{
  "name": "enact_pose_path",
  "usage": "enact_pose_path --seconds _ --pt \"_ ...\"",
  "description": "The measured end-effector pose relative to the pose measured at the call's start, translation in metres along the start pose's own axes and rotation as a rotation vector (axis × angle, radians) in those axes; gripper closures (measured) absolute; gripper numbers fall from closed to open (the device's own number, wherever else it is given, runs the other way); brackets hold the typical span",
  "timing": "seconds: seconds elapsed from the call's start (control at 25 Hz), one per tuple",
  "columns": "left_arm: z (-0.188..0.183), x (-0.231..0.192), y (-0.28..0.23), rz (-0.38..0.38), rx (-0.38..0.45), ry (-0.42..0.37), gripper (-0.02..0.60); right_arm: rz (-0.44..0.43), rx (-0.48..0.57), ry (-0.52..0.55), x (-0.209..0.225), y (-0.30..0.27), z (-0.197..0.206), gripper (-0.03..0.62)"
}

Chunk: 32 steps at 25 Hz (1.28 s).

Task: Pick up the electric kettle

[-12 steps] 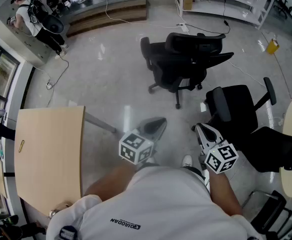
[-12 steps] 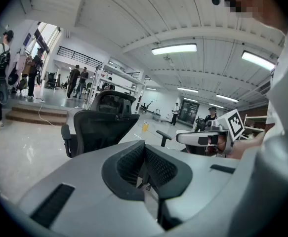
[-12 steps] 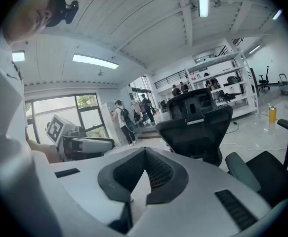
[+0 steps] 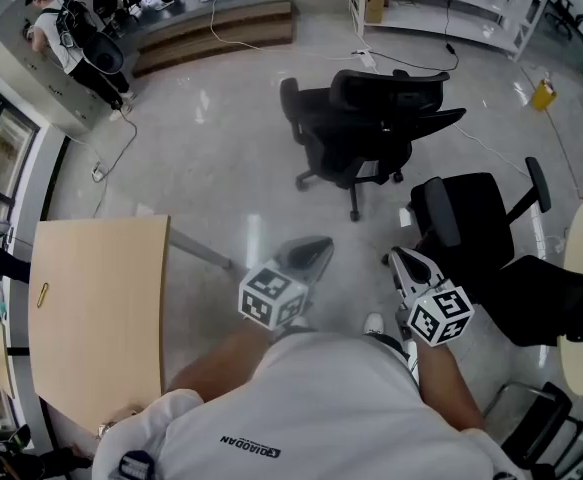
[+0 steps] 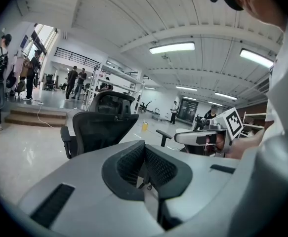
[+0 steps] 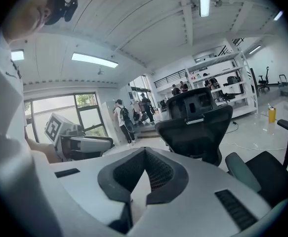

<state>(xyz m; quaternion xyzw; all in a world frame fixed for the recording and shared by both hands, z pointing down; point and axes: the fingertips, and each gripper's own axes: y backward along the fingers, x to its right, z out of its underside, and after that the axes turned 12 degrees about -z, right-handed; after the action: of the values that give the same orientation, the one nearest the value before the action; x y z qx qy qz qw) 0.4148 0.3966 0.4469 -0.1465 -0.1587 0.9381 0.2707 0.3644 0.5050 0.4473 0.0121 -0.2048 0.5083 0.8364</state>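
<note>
Found left tongs and right tongs pressed together, gripping nothing, held above floor facing office chair. Saw no electric kettle in any view, nor on tabletop. Judged task unstarted: locating, reaching, gripping, lifting outstanding

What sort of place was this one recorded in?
Likely an open office or lab workspace: black office chairs stand on a polished floor, with a wooden desk at the left and metal shelving along the far side.

Open-plan lab office: swivel chairs, metal shelving, wooden desk.
</note>
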Motion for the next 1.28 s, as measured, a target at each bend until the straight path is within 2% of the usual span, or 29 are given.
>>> enact_pose_path --seconds 0.2,0.56,0.92,1.28 --pt "0.006 -0.003 -0.003 0.007 -0.023 0.014 0.586 -0.051 0.060 -0.065 -0.007 -0.006 -0.008 0.572" --pt "0.012 -0.028 0.015 0.005 -0.020 0.058 0.586 -0.138 0.000 -0.045 -0.045 -0.045 0.010 0.572" --pt "0.026 -0.085 0.075 -0.138 0.004 0.068 0.586 -0.300 -0.059 -0.041 -0.100 -0.114 0.028 0.572" --pt "0.048 -0.129 0.136 -0.355 0.069 0.185 0.586 -0.543 -0.190 0.020 -0.164 -0.169 0.038 0.572"
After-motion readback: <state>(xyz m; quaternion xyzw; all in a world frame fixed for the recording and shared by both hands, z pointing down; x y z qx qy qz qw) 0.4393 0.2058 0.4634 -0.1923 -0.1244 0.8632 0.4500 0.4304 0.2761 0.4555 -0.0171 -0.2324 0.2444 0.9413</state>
